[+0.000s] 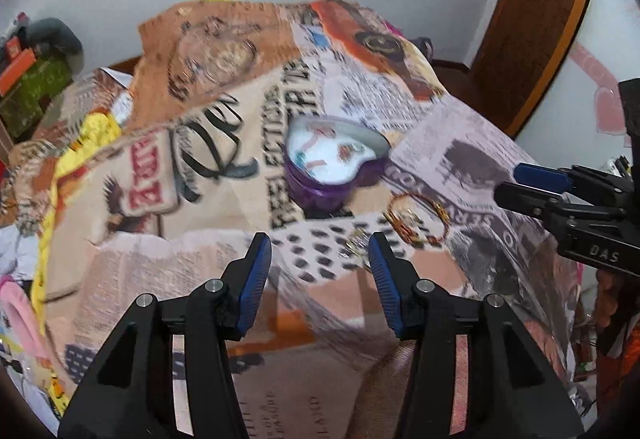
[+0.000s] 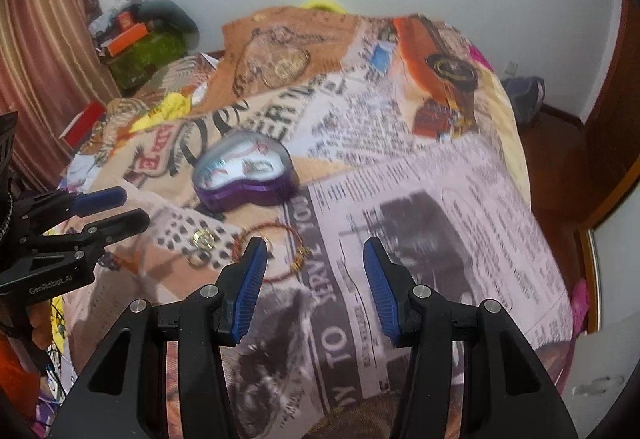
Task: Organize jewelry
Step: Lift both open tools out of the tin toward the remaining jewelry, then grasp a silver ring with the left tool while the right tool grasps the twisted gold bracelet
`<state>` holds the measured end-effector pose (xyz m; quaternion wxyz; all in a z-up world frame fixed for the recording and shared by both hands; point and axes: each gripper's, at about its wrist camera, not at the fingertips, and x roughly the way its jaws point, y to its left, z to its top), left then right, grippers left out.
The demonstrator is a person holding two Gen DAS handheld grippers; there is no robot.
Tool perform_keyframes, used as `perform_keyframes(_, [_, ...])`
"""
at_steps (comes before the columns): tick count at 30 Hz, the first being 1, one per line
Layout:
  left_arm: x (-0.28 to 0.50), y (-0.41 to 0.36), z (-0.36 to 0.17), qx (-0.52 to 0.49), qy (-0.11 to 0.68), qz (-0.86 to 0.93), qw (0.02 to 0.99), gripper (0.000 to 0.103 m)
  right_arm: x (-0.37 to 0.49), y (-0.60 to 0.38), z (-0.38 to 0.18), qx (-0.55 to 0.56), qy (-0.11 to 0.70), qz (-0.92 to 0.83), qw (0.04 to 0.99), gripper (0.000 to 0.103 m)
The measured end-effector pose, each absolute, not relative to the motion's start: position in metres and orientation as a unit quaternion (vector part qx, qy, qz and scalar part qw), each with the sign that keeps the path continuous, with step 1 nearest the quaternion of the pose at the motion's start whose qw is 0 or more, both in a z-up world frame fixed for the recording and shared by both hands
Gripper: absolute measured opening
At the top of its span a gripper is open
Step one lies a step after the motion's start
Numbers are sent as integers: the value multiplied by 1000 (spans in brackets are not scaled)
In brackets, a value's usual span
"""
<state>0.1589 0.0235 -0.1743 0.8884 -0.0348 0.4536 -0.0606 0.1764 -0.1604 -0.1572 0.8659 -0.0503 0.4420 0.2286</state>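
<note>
Resting lidded, purple heart-shaped box (image 2: 246, 175) beside gold bangle (image 2: 276, 251); both jaws half-wide, empty

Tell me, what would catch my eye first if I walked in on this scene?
Probably the loud newspaper-print blanket covering the whole bed, and the purple heart-shaped box with its pale picture lid sitting closed in the middle of it. Just in front of the box lie a thin red-and-gold bangle and small gold rings. The left gripper and the right gripper both hover over them with nothing between their blue pads.
</note>
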Motion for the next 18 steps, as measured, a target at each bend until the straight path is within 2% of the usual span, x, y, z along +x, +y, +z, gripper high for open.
perform_keyframes(11, [166, -4, -197, -37, 473, -99, 875, 49, 183, -159, -179, -38, 462, 236, 854, 46])
perform_keyframes(12, [167, -5, -198, -39, 472, -101, 875, 46, 183, -156, -180, -43, 462, 239, 853, 46])
perform_keyframes(14, [168, -6, -200, -38, 475, -107, 873, 34, 185, -151, -184, -49, 464, 245, 850, 45])
perform_keyframes(18, [171, -7, -206, -35, 480, -107, 870, 28, 192, -142, -193, -54, 477, 252, 840, 30])
